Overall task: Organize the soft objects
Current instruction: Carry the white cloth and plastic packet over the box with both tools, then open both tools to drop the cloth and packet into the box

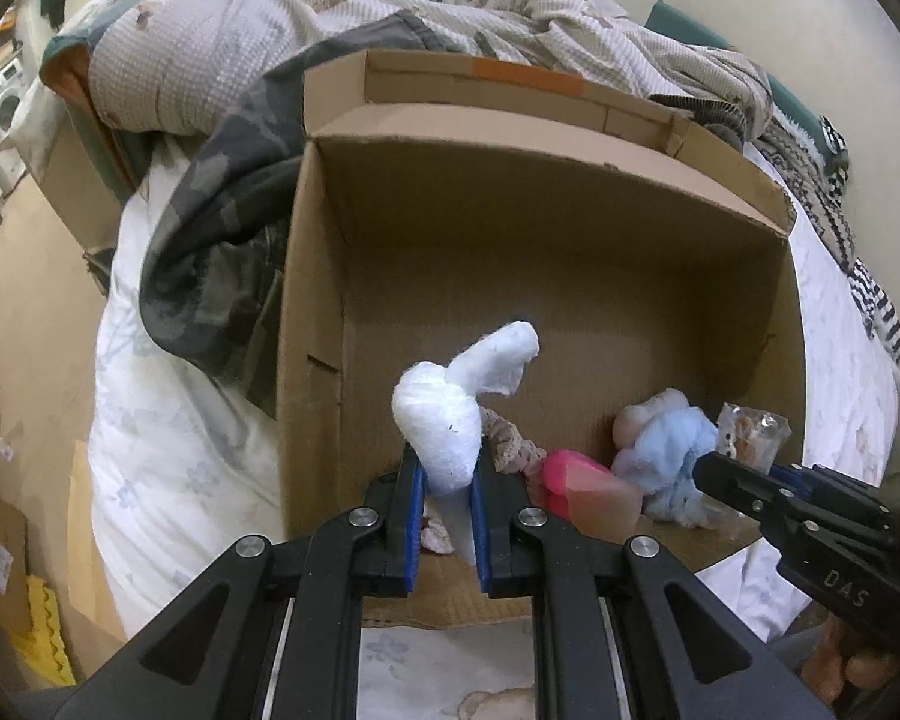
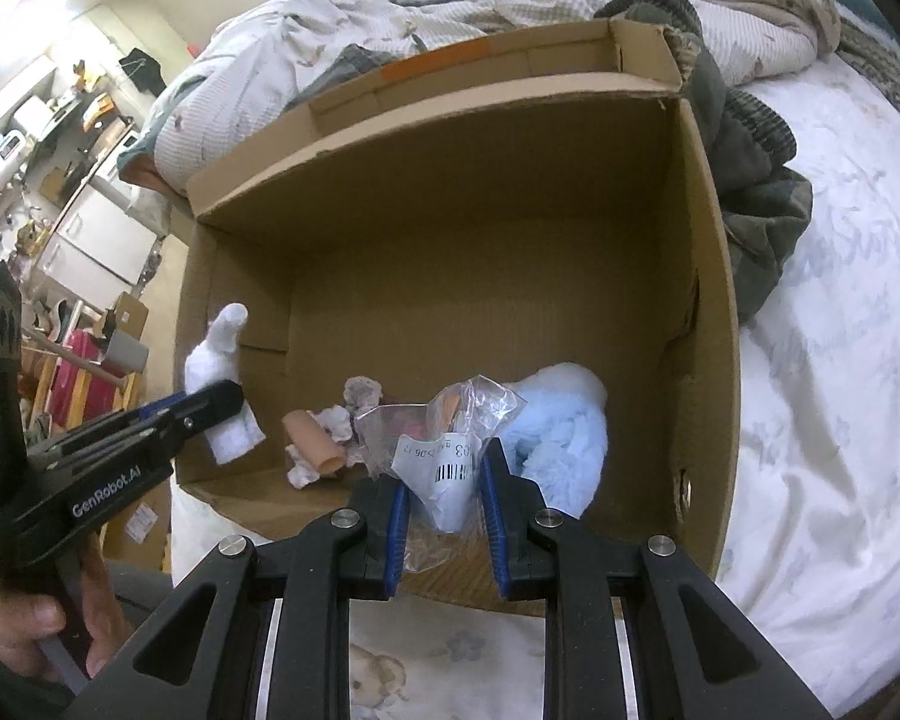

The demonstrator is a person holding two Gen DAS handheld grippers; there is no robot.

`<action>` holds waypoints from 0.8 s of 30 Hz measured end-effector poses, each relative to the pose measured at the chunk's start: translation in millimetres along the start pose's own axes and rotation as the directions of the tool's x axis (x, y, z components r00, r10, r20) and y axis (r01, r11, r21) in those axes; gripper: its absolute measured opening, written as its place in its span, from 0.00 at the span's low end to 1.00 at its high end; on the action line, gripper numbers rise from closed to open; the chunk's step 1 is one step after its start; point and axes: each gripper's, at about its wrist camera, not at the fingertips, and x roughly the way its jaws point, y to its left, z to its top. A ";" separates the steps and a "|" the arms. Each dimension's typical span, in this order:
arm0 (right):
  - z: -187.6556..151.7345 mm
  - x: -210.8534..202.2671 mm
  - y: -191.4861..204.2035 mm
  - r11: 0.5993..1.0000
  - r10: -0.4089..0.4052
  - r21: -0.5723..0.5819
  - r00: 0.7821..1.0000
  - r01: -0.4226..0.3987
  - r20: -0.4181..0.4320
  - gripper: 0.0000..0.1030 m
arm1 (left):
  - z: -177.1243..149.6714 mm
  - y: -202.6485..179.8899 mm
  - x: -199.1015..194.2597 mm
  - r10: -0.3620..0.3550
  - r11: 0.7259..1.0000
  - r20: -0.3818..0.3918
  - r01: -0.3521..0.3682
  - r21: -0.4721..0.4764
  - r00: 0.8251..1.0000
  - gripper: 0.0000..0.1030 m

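Left gripper [image 1: 447, 474]: a white sock [image 1: 444, 420] is being clamped between the blue pads; the knotted upper part is being held above the fingertips, with a loose end sticking out toward 1 o'clock.
Left gripper, right wrist view [image 2: 210, 405]: it is being seen at 9 o'clock, at the box's left wall, with the white sock [image 2: 222, 372] pinched in it.
Right gripper [image 2: 444, 480]: a clear plastic bag [image 2: 444, 438] with a barcode label is being gripped between the pads; the bag's top is being crumpled upward toward 12 o'clock.
Right gripper, left wrist view [image 1: 711, 468]: it is being seen at 3 o'clock, its tip touching the clear plastic bag [image 1: 750, 432]; the jaw gap is not being shown from this angle.
Cardboard box [image 1: 510, 228]: it is being kept open on the bed [image 1: 168, 462], flaps up; both grippers are being held over its near edge.
Blue fluffy toy [image 2: 561, 450]: it is lying inside the box at 3 o'clock of the bag, just beside it.
Pink item [image 1: 570, 477]: it is lying on the box floor between the sock and the blue toy; what it is cannot be told.
Beige scrunchie [image 1: 513, 447]: it is lying just behind the sock, at 2 o'clock of the left fingertips.
Blankets [image 1: 342, 6]: they are being piled behind the box at 12 o'clock.
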 end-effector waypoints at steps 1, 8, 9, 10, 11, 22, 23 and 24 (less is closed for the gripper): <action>0.1 1.7 0.2 1.000 -0.004 0.002 1.000 0.004 -0.005 0.23 | -0.5 -0.5 1.1 -0.002 1.000 -0.003 0.002 0.001 1.000 0.12; 1.6 8.5 -1.9 1.000 -0.015 0.014 0.999 0.015 -0.030 0.23 | -4.2 -2.8 4.7 0.012 1.000 -0.005 -0.012 0.013 1.000 0.14; 1.9 9.3 -2.2 1.000 -0.015 0.018 0.999 0.016 -0.032 0.23 | -4.4 -2.9 5.9 0.005 1.000 -0.014 -0.005 0.008 1.000 0.15; 2.7 10.3 -2.2 1.000 -0.018 0.020 0.999 0.019 -0.035 0.24 | -4.0 -3.4 6.8 -0.001 1.000 -0.020 0.001 0.006 1.000 0.15; 2.6 10.4 -2.0 1.000 -0.024 0.017 0.999 0.024 -0.034 0.24 | -4.2 -4.6 7.5 -0.004 1.000 -0.025 0.004 0.006 1.000 0.15; 4.3 -1.7 -7.3 0.998 0.016 0.059 1.000 -0.018 0.026 0.79 | -6.6 -7.0 -4.7 0.016 1.000 0.032 -0.016 -0.001 0.999 0.68; 5.1 -3.3 -7.9 0.998 0.018 0.063 0.999 -0.020 0.029 0.79 | -6.5 -6.2 -6.1 0.019 1.000 0.032 -0.019 -0.004 0.999 0.68; 5.8 -5.1 -8.3 0.998 0.016 0.067 0.999 -0.019 0.035 0.80 | -6.5 -5.3 -7.5 0.020 1.000 0.034 -0.020 -0.005 0.999 0.68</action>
